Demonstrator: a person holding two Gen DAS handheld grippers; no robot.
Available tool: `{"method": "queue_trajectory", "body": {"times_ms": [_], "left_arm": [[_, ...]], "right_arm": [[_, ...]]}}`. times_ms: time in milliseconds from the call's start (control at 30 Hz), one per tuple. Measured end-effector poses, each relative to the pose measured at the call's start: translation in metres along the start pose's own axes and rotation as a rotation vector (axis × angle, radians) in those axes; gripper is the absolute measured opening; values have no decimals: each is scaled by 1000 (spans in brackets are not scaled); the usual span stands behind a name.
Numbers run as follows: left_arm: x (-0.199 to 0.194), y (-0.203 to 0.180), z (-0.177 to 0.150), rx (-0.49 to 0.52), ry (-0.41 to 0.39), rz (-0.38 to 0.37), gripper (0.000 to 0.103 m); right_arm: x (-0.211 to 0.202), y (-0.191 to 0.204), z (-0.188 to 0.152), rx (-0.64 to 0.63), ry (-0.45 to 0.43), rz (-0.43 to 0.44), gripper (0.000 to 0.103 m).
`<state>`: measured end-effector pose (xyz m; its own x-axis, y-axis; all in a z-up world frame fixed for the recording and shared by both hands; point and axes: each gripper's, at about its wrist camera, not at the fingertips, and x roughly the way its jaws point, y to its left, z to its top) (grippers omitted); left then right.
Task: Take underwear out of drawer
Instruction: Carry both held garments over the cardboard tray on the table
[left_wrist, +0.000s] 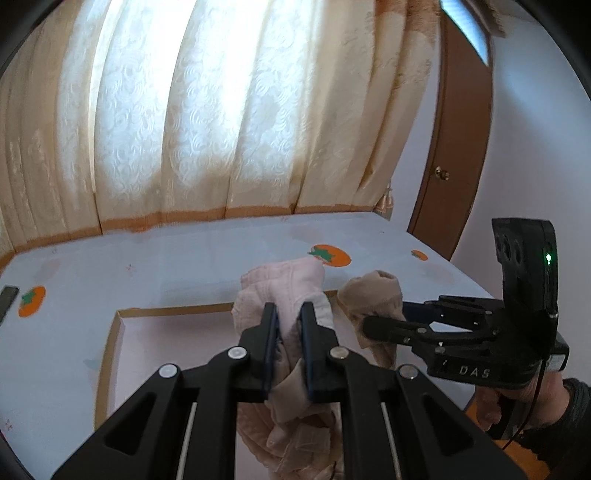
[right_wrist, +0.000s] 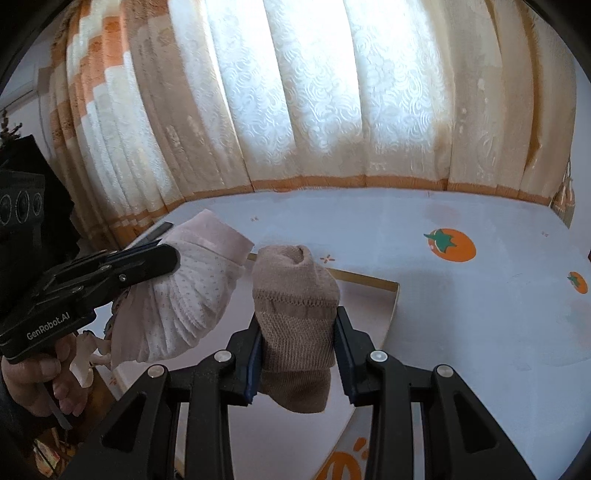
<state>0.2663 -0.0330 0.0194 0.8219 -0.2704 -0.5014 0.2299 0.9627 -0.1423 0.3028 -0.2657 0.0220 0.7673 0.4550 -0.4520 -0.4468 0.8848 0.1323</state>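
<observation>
Two garments hang above the shallow drawer (left_wrist: 110, 354) on the bed (left_wrist: 147, 266). The left gripper (left_wrist: 289, 314) clamps pink underwear (left_wrist: 288, 280); the right gripper (right_wrist: 299, 325) pinches a tan piece (right_wrist: 295, 295). Curtains (left_wrist: 184, 110) hang along the bed's far edge.

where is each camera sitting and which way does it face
Left wrist: on the left gripper, looking along its fingers, shut on the pink underwear, toward the curtain; the person's right hand shows.
Right wrist: on the right gripper, fingers shut on the beige underwear; left hand shows.
Shared: both garments, curtain, bed sheet.
</observation>
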Motion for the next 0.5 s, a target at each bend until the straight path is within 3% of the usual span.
{"method": "queue_trajectory", "body": {"times_ms": [500], "left_arm": [[56,14,4,-104,111,11,10]], "right_arm": [[54,-18,11,28,154,-74,37]]}}
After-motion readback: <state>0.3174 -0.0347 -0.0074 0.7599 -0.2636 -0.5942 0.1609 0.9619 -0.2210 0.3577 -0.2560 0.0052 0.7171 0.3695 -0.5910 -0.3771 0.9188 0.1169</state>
